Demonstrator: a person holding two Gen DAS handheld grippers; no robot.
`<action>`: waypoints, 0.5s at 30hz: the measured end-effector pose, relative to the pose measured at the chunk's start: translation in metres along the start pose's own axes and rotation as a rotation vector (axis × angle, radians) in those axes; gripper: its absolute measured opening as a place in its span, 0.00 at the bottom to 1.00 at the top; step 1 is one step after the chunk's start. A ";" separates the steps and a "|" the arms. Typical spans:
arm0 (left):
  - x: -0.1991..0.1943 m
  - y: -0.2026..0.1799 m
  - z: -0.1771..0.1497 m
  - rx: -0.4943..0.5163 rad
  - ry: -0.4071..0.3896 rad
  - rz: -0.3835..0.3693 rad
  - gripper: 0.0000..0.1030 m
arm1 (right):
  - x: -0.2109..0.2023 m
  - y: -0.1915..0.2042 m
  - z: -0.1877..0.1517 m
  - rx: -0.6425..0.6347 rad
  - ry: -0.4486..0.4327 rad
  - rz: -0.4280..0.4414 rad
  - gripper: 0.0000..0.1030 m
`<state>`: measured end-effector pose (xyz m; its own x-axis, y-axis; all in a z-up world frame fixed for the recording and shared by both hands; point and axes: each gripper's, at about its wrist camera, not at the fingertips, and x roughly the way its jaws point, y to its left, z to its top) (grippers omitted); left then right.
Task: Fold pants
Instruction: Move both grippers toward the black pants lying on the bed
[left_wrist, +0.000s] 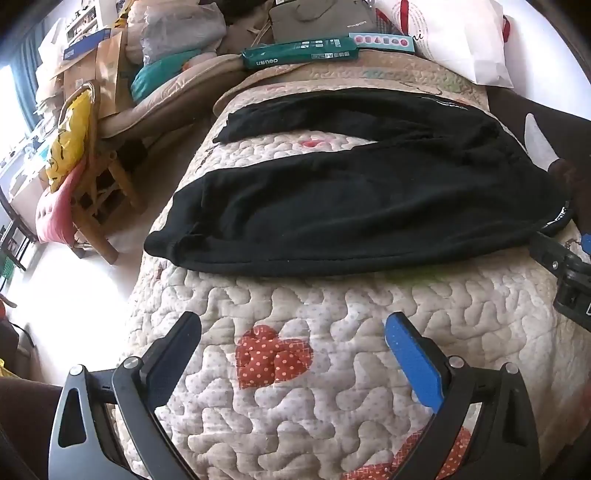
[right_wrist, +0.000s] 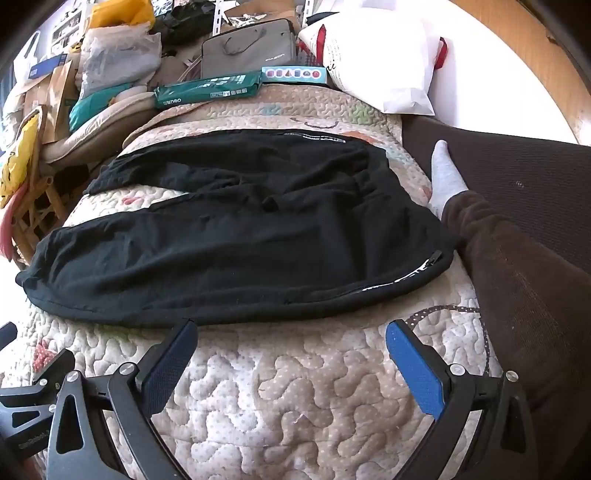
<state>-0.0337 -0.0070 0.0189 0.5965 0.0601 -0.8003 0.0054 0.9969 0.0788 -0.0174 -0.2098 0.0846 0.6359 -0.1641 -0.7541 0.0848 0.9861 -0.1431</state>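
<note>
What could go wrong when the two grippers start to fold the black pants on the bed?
1. The pants lie flat on the soft quilt, so an open left gripper or right gripper may pinch quilt too.
2. The person's socked foot rests by the waist edge and could block a fold there.

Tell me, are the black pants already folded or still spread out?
Spread out. The black pants lie flat on the quilt, both legs apart with quilt showing between them, and no layer is doubled over.
</note>
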 end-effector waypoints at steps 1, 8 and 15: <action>-0.001 0.000 0.000 0.000 -0.003 -0.001 0.97 | 0.000 -0.001 -0.001 0.001 -0.001 0.001 1.00; -0.007 -0.002 0.003 0.000 -0.026 -0.026 0.97 | 0.001 -0.001 -0.002 -0.004 0.001 -0.001 1.00; -0.023 -0.001 0.005 -0.040 -0.088 -0.043 0.97 | 0.014 0.009 0.001 -0.005 -0.016 -0.001 1.00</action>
<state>-0.0430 -0.0094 0.0404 0.6649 0.0140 -0.7468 0.0015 0.9998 0.0200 -0.0073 -0.2029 0.0734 0.6483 -0.1650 -0.7433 0.0817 0.9857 -0.1475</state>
